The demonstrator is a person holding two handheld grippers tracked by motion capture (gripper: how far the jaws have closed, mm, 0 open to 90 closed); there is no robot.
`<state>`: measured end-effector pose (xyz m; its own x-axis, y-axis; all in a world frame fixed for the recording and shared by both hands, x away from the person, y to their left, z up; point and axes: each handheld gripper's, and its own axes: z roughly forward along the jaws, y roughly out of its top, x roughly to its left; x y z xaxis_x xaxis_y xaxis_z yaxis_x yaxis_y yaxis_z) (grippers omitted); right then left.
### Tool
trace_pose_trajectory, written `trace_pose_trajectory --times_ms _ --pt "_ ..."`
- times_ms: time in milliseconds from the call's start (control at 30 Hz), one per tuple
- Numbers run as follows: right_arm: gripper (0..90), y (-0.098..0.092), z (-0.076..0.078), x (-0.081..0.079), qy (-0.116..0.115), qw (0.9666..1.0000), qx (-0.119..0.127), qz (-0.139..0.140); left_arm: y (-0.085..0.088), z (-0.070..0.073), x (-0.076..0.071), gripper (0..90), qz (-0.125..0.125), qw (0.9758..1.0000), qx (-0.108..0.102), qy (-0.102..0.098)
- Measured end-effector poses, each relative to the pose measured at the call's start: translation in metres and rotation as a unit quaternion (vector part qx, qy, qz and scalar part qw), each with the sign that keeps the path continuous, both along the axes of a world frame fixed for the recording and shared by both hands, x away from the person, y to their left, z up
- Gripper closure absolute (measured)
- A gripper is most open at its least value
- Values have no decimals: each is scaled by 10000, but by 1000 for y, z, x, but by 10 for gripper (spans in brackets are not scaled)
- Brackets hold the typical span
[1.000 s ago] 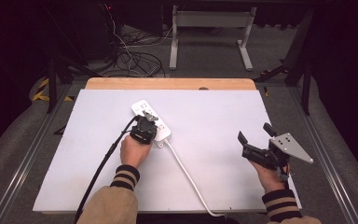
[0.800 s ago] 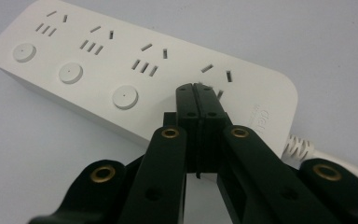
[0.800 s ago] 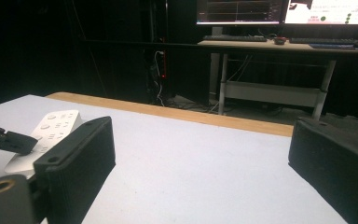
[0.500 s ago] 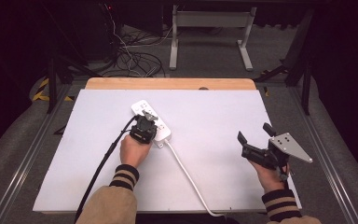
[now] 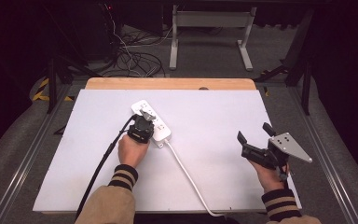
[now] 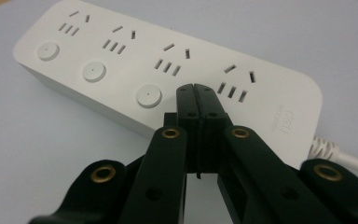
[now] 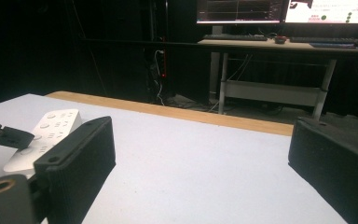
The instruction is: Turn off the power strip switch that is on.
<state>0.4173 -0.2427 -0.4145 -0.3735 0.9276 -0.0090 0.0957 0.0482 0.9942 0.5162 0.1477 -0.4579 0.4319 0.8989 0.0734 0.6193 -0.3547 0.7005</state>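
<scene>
Nothing has moved since the earlier frame. On the white table (image 5: 214,116) the power strip (image 5: 152,121) lies left of centre toward the far edge. The left gripper (image 6: 194,88) rests its pressed-together tips on the strip's near end, by the fourth button, while the right gripper (image 5: 252,136) hovers near the right edge, jaws spread and empty.

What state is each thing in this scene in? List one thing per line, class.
White plastic four-socket power strip: flat on the table, all sockets empty, white cord attached.
Left gripper: jaws shut, tips over the strip by its fourth round button, nothing between them.
Right gripper: jaws open, empty, held above the white table.
</scene>
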Motion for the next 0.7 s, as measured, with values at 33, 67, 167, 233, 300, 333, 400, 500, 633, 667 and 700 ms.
trace_pose_trajectory --times_ms 33,67,167,233,300,333,400,500,633,667,700 --pt "75 0 0 0 -5 10000 -8 3 3 -1 0 900 -12 9999 -113 16" --pt "75 0 0 1 -5 10000 -6 -6 6 -2 0 900 -34 9997 -235 20" --pt "75 0 0 1 -2 10000 -12 -12 9 -4 -1 900 -21 9989 -458 -37" --pt "75 0 0 1 10 10000 -4 -13 9 -5 -3 900 4 9987 -504 -84" --pt "75 0 0 1 23 10000 0 -13 9 -5 -5 900 -50 9985 -508 -199" --pt "75 0 0 1 16 10000 -7 -12 9 -4 -6 900 -56 9982 -537 -252" --pt "75 0 0 1 21 10000 -1 -14 9 0 -7 900 -34 9972 -665 -338" --pt "75 0 0 1 -3 10000 8 -14 14 12 -13 900 -54 9946 -856 -580" --pt "75 -2 0 1 2 10000 31 -25 33 40 -32 900 -93 9896 -918 -1107" --pt "75 -2 0 1 -8 10000 32 -28 40 47 -38 900 -104 9873 -959 -1259" --pt "75 -2 0 1 -12 10000 34 -36 40 47 -38 900 -104 9873 -959 -1259"
